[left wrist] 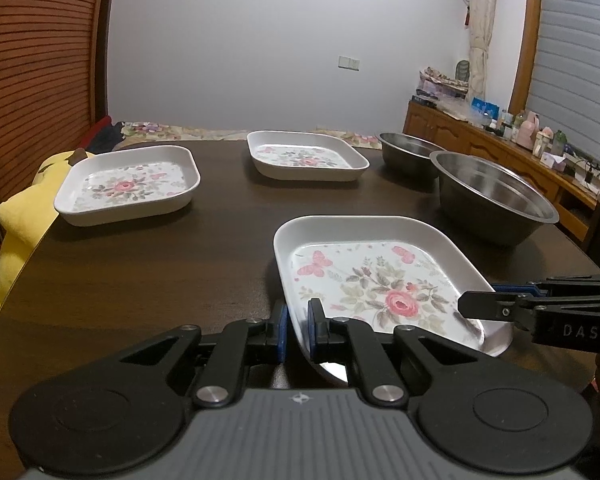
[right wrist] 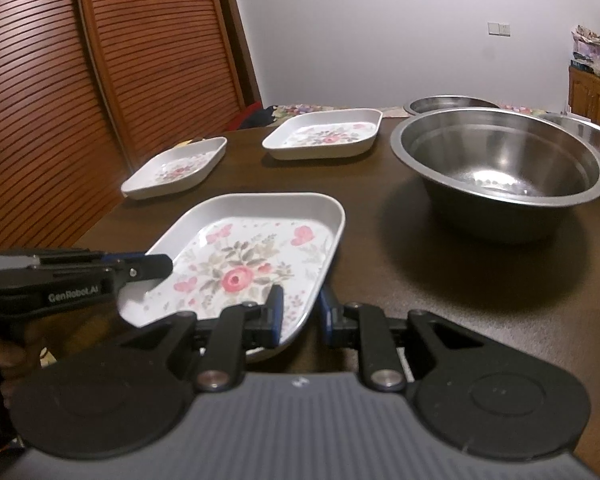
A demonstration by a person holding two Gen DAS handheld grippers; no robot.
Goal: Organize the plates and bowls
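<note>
A white square plate with a pink rose print [left wrist: 380,276] [right wrist: 252,264] is at the near side of the dark wooden table [left wrist: 140,280]. My left gripper [left wrist: 298,320] is shut on its near left rim, blue pads either side of the wall. My right gripper [right wrist: 302,308] is shut on the opposite near rim. Each gripper shows side-on in the other's view, the right one [left wrist: 476,302] and the left one [right wrist: 160,266]. Two more floral plates [left wrist: 128,184] [left wrist: 306,156] lie apart farther back. A large steel bowl [left wrist: 492,196] [right wrist: 500,156] stands right of the held plate.
A smaller steel bowl [left wrist: 410,152] stands behind the large one, and another [right wrist: 596,136] at the far right. A yellow plush toy [left wrist: 16,232] leans at the table's left edge. Louvred wooden doors [right wrist: 100,100] stand left. A cluttered sideboard [left wrist: 500,132] runs along the right.
</note>
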